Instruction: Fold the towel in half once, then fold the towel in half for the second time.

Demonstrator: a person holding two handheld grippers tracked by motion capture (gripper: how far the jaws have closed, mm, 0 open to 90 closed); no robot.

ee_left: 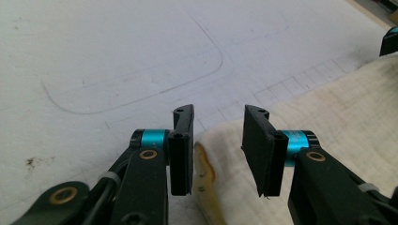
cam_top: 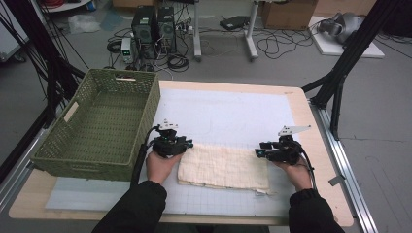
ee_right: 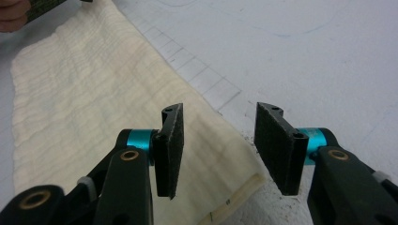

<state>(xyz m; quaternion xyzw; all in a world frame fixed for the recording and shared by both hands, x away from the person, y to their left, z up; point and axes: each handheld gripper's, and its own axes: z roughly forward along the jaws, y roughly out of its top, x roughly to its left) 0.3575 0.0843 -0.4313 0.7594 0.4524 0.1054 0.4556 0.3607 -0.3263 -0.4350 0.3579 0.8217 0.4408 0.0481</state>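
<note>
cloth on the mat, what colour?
Cream, off-white cloth with a fine ribbed weave; a yellowish hem band at its edge. Best in the right gripper view.

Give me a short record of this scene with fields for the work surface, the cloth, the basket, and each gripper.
surface: white gridded mat on a wooden table
cloth: cream folded cloth, lying flat on the mat between the two grippers
basket: green woven basket, at the table's left, nothing visible inside
left gripper: left gripper, jaws apart over the cloth's corner, not pressing on it
right gripper: right gripper, jaws apart over the cloth's opposite end, gripping nothing
</note>
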